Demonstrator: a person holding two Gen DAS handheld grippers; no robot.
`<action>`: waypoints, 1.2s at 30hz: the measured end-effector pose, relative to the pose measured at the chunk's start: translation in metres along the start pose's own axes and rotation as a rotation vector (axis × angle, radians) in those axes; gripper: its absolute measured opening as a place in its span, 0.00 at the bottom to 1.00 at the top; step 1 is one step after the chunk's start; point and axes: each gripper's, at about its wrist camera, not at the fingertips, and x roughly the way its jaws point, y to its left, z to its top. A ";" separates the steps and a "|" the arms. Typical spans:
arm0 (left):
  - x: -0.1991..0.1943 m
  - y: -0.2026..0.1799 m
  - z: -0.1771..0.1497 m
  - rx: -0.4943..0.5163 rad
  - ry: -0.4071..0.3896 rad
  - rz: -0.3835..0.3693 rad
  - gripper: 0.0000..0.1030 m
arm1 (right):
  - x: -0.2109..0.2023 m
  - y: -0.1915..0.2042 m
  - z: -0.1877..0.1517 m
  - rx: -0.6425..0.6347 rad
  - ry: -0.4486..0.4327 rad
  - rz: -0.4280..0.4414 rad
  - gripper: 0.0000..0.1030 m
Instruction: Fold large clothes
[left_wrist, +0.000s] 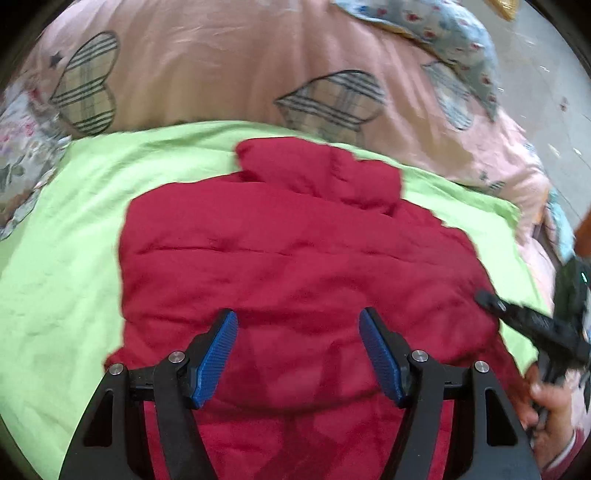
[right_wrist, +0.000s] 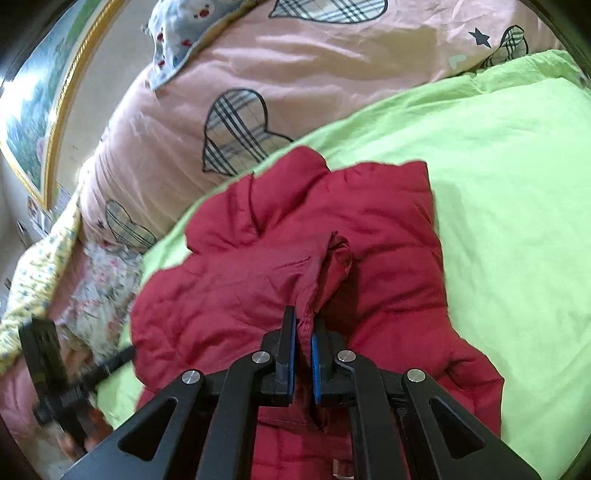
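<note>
A red padded jacket (left_wrist: 295, 258) lies spread on a light green sheet (left_wrist: 66, 258), collar end away from me. My left gripper (left_wrist: 298, 325) is open and empty, its blue pads hovering over the jacket's near part. In the right wrist view my right gripper (right_wrist: 303, 325) is shut on a bunched fold of the red jacket (right_wrist: 369, 236), which rises as a ridge from the jaws. The right gripper also shows at the right edge of the left wrist view (left_wrist: 487, 297), at the jacket's side.
A pink quilt with plaid hearts (left_wrist: 229, 66) is heaped beyond the sheet. A blue floral pillow (left_wrist: 454, 33) lies at the far right. A gold-framed picture (right_wrist: 40, 110) hangs left. Floral bedding (right_wrist: 96, 295) lies beside the jacket. The left gripper shows in the right wrist view (right_wrist: 125, 356).
</note>
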 end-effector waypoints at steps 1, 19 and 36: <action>0.004 0.005 -0.001 -0.010 0.010 0.003 0.65 | 0.001 0.000 -0.001 -0.004 0.005 -0.007 0.06; 0.054 0.001 -0.014 0.008 0.109 0.091 0.66 | -0.001 0.076 -0.004 -0.313 0.009 -0.107 0.27; 0.041 0.046 -0.028 -0.066 0.121 0.128 0.70 | 0.043 0.030 -0.021 -0.245 0.105 -0.225 0.30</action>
